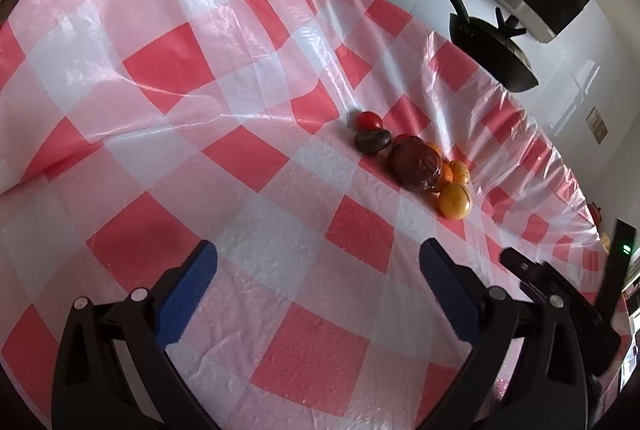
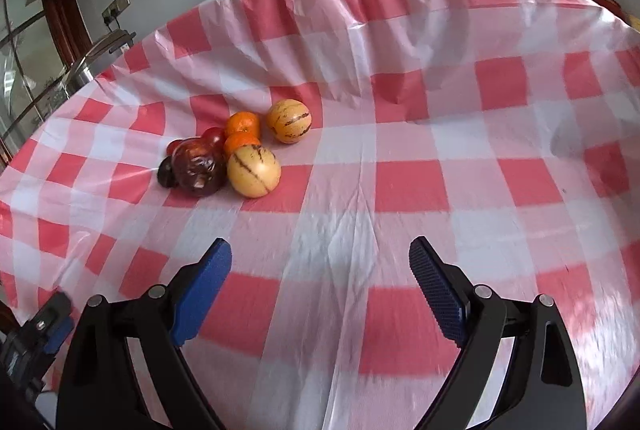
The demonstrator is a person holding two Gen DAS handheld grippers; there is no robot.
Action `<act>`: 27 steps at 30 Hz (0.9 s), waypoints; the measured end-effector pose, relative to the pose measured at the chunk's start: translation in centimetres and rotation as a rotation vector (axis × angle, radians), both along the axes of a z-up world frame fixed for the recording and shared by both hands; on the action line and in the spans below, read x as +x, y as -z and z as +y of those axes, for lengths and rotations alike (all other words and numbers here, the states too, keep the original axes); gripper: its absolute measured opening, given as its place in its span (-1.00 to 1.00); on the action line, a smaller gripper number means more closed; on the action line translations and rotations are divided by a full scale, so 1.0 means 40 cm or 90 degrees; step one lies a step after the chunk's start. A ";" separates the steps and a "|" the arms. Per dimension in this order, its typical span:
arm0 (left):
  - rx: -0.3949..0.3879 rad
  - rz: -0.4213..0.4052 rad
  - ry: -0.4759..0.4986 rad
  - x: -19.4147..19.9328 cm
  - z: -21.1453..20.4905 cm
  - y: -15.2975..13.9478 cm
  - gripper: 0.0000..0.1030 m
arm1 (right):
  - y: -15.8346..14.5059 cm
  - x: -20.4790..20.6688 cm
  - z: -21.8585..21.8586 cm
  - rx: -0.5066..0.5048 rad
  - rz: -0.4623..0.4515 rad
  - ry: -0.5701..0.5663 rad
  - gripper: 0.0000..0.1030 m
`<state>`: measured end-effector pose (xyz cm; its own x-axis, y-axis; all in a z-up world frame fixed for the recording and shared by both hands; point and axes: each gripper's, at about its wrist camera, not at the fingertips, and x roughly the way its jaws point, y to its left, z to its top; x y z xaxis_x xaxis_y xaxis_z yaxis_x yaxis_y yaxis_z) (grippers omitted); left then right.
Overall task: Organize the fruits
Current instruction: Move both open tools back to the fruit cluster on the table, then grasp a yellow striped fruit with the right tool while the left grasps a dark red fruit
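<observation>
Both tools gape wide and empty over the checked table (image 2: 400,182): left tool (image 1: 318,256), right tool (image 2: 320,250), the fruit cluster (image 2: 236,154) ahead-left of the right one.

Clustered fruits (image 2: 232,154) on checked cloth (image 2: 400,186)

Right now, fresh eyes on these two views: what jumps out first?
The red-and-white checked tablecloth fills both views. A tight cluster of fruit sits on it, left of centre in the right wrist view, with one striped yellow fruit slightly apart. Both grippers, left gripper and right gripper, hang open and empty.
</observation>
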<state>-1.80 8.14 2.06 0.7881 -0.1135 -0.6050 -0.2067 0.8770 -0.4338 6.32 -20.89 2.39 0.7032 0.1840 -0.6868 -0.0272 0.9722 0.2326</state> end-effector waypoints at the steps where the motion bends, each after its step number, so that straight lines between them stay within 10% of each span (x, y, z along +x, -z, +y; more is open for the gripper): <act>1: -0.002 -0.001 0.000 -0.001 0.001 0.000 0.96 | 0.006 0.019 0.005 -0.002 0.004 -0.005 0.70; 18: 0.002 -0.003 0.005 -0.001 -0.002 0.001 0.96 | 0.048 0.260 0.176 -0.103 0.069 -0.123 0.31; 21: 0.004 0.001 0.003 0.001 -0.002 0.001 0.96 | 0.046 0.253 0.177 -0.098 0.068 -0.132 -0.13; 27: 0.008 0.006 0.000 0.004 -0.004 0.003 0.96 | 0.034 0.157 0.083 0.009 0.054 -0.069 -0.13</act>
<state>-1.64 7.99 1.93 0.7818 -0.1064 -0.6143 -0.2104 0.8825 -0.4206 12.60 -17.58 1.05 0.6186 0.2657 -0.7394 -0.1112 0.9612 0.2524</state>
